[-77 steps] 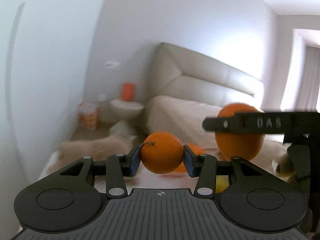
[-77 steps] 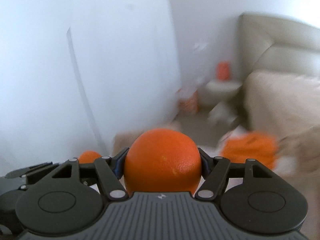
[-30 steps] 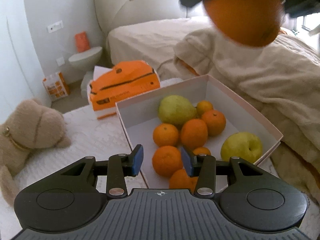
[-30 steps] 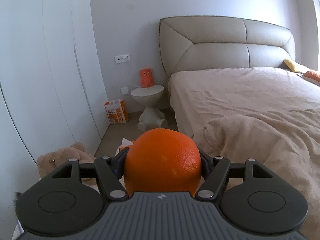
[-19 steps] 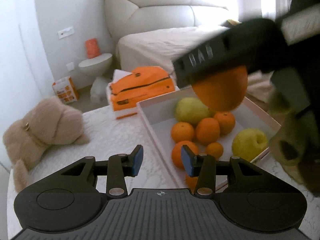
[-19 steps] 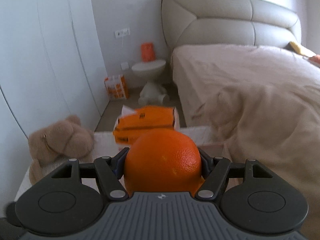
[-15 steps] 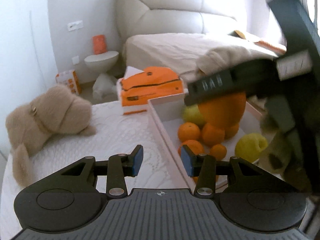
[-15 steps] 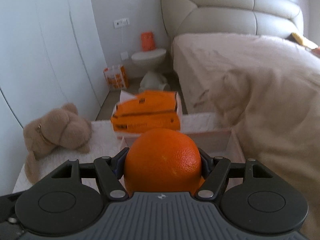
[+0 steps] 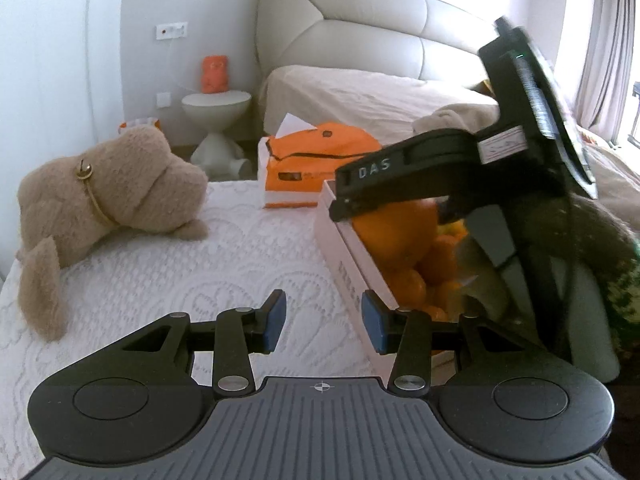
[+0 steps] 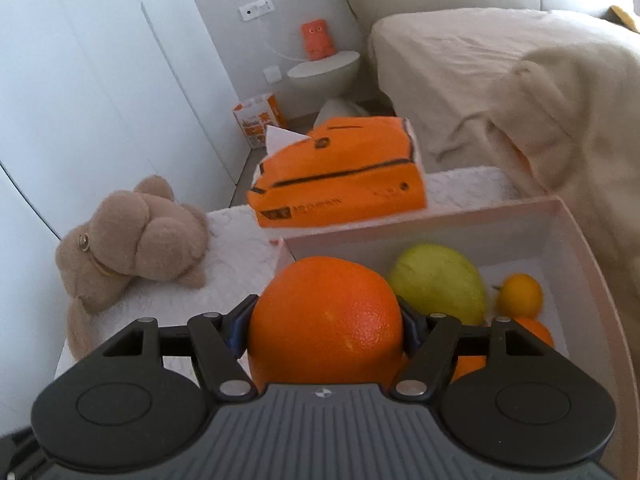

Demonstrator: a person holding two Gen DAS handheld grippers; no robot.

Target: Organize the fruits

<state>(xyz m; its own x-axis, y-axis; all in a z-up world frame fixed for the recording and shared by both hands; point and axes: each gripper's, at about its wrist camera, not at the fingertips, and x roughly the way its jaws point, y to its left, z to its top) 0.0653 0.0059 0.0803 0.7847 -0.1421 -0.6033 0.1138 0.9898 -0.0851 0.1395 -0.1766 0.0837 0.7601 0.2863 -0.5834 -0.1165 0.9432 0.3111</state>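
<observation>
A large orange (image 10: 324, 320) sits between the pads of my right gripper (image 10: 325, 330), which is shut on it. It hangs over the near left corner of a white box (image 10: 420, 228) that holds a green-yellow fruit (image 10: 436, 284), a small orange (image 10: 520, 296) and more oranges. In the left wrist view the right gripper (image 9: 344, 204) reaches in from the right with the same orange (image 9: 396, 228) above the box (image 9: 352, 264). My left gripper (image 9: 322, 322) hovers over the white quilted surface just left of the box, pads apart, nothing between them.
A tan plush dog (image 9: 108, 192) lies at the left of the quilted top (image 9: 200, 272). An orange tissue pack (image 9: 316, 160) stands behind the box. A bed (image 10: 500, 60) with a rumpled blanket runs along the right; a white side table (image 9: 216, 104) stands by the wall.
The right gripper has come down with the large orange, from high above the bed to just over the box. The left gripper has slid left, off the box and over the quilt.
</observation>
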